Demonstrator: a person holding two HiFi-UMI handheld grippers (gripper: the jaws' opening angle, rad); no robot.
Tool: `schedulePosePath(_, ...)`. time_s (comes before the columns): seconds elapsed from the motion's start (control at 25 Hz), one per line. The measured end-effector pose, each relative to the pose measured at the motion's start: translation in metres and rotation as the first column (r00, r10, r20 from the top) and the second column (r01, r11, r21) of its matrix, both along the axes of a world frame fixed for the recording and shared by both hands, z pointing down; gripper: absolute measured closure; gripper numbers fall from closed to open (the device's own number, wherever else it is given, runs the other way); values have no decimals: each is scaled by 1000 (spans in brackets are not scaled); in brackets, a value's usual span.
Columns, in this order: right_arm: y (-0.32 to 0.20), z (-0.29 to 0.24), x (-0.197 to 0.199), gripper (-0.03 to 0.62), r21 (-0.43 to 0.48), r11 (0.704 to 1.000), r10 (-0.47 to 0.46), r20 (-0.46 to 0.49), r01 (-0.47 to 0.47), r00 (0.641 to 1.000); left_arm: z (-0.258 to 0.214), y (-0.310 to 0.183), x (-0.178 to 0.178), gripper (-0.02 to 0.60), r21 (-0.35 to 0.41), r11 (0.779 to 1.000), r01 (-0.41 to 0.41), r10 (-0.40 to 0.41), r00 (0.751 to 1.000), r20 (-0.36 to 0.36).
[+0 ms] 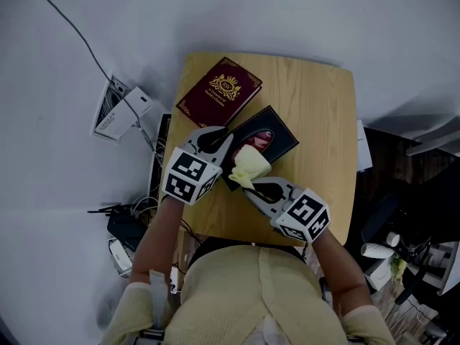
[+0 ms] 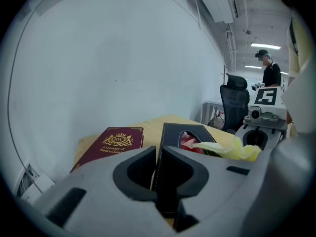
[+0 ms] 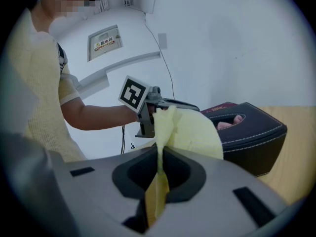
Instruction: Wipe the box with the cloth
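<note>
A black leather tissue box (image 1: 269, 131) with a pink tissue in its oval opening lies in the middle of the wooden table (image 1: 316, 106). My left gripper (image 1: 224, 144) is shut on the box's near left wall; in the left gripper view the box (image 2: 170, 132) stands edge-on between the closed jaws of that gripper (image 2: 158, 157). My right gripper (image 1: 251, 185) is shut on a pale yellow cloth (image 1: 251, 165), which rests bunched against the box's near end. In the right gripper view the cloth (image 3: 190, 132) rises from the jaws of my right gripper (image 3: 160, 154), in front of the box (image 3: 252, 132).
A maroon book (image 1: 219, 92) with a gold crest lies at the table's far left, just beyond the box. On the floor to the left are a white device (image 1: 115, 110) and cables. Clutter sits on the floor at the right. A person (image 2: 270, 73) stands far off behind an office chair (image 2: 234, 100).
</note>
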State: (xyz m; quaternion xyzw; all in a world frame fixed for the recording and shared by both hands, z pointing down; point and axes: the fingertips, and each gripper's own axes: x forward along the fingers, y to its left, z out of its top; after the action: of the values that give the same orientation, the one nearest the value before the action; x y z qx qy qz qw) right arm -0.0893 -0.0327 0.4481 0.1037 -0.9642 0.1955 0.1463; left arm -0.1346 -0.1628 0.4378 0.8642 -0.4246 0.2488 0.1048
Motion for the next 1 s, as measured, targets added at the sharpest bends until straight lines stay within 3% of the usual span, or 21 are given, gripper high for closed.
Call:
schedulePosePath(0.16,19,-12,1,554,36,998,-57,22,56,998,-12,4,-8,532,57,997,52,-52,999,4)
schedulePosePath(0.32,47,-28,4,554,54,986,-158,64,155,985,-32,18,-13,532,106,989,107,-102,994,-49)
schedulePosePath(0.52,65,-14,4,554,65,966,-251,-9,251,968,-34,48,-7,532,109,989,103,-96,993,-67)
schedulePosePath(1.0,35,34,8,554,85,972,-202,-168,219,965,-25,93,-7,532,100,975,200,-189,975,-113)
